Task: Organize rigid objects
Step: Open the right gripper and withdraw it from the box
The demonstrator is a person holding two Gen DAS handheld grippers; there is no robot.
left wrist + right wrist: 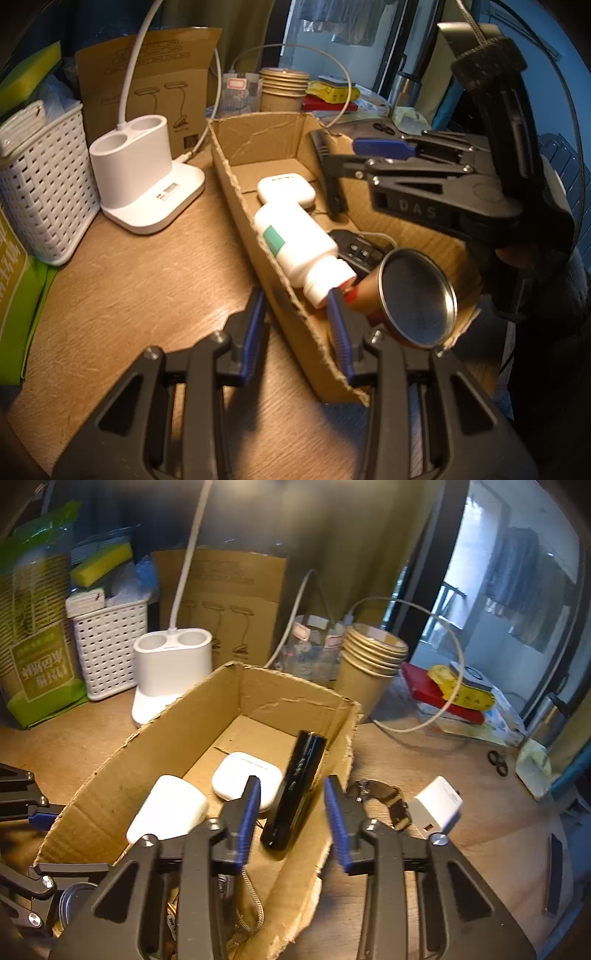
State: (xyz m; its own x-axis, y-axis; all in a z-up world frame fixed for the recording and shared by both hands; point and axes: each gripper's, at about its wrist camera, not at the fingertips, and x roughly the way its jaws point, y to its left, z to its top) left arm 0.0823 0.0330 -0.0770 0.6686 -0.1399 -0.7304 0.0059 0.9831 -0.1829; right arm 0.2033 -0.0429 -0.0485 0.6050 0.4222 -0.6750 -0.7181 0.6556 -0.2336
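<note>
The right hand-held gripper (291,812), marked "DAS", stands released over the black tube (295,794) in the cardboard box (177,734) at frame centre, while the left hand-held gripper (295,325) pinches the box wall.

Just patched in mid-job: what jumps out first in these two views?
The open cardboard box at table centre, holding a white bottle, an earbud case and a black tube leaning on its right wall. The left gripper straddles its near wall; the right gripper stands open above the tube.

Left claw (297,330) astride cardboard box (240,192) wall, white bottle (299,247) inside
</note>
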